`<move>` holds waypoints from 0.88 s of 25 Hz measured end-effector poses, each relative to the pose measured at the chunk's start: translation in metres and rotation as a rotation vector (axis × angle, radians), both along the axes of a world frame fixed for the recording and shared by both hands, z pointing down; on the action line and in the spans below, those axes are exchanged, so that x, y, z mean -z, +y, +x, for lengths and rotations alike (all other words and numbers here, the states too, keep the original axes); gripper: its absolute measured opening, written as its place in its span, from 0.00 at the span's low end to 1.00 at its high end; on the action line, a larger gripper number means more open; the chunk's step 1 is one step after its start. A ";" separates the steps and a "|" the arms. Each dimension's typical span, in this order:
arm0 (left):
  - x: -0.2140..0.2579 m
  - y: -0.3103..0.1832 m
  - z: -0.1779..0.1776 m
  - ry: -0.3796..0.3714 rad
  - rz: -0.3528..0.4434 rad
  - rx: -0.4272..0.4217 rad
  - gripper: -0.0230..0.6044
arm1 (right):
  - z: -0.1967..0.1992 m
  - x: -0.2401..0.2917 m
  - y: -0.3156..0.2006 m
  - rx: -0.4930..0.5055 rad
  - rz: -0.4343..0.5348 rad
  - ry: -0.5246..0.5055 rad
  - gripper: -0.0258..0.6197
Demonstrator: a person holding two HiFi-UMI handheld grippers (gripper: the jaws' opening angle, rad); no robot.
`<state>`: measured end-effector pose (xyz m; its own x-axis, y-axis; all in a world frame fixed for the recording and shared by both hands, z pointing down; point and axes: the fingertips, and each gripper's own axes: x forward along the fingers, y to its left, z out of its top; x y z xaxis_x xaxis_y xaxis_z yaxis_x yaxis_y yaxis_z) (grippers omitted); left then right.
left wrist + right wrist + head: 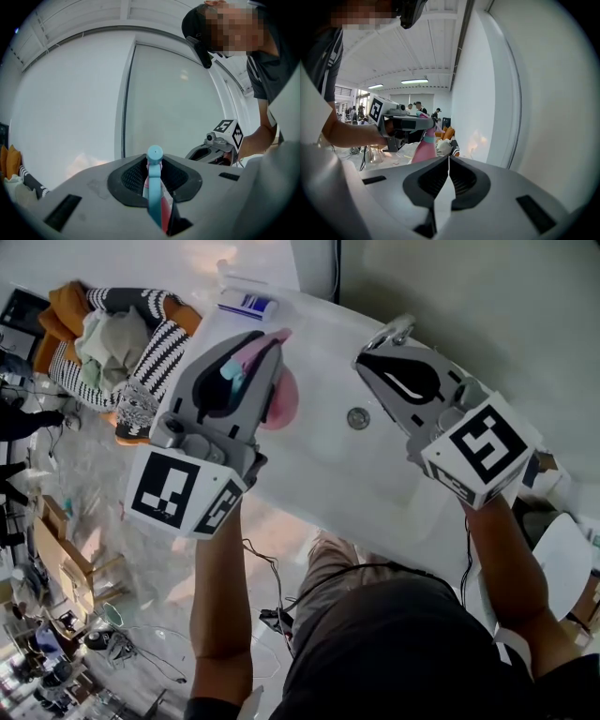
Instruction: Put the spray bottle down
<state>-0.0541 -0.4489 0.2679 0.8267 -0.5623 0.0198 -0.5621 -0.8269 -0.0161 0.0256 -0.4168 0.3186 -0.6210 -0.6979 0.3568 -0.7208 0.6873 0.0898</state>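
Left tongs point(274, 341) grip the pink spray bottle point(283, 397) over the white tub point(328, 460); right tongs point(397, 332) closed, empty. Setting it down is not yet done.

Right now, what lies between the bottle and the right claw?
Head view: only the bare white basin and its drain, nothing else.

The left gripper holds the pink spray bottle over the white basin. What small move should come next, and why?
Probably lower the left gripper toward the white basin, jaws shut: the spray bottle is clamped at its top and seems to hang above the surface.
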 end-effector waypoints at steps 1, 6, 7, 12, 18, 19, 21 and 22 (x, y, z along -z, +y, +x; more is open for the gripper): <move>-0.001 -0.003 -0.002 0.001 -0.002 -0.001 0.14 | -0.003 0.000 -0.003 -0.001 -0.002 -0.001 0.05; -0.005 -0.022 -0.010 0.008 -0.014 -0.012 0.14 | -0.012 -0.004 -0.020 -0.008 -0.019 -0.005 0.05; -0.007 -0.027 -0.011 0.010 -0.015 -0.014 0.14 | -0.013 -0.006 -0.024 -0.010 -0.022 -0.008 0.05; -0.015 -0.045 -0.015 0.019 -0.007 -0.036 0.14 | -0.022 -0.015 -0.038 -0.019 -0.031 -0.006 0.05; -0.023 -0.061 -0.025 0.040 -0.020 -0.049 0.14 | -0.036 -0.021 -0.048 -0.018 -0.051 0.011 0.05; -0.025 -0.065 -0.026 0.042 -0.022 -0.049 0.14 | -0.037 -0.023 -0.051 -0.017 -0.055 0.014 0.05; -0.030 -0.072 -0.027 0.048 -0.027 -0.049 0.14 | -0.037 -0.028 -0.057 -0.017 -0.063 0.019 0.05; -0.032 -0.075 -0.027 0.049 -0.030 -0.049 0.14 | -0.037 -0.030 -0.060 -0.017 -0.067 0.020 0.05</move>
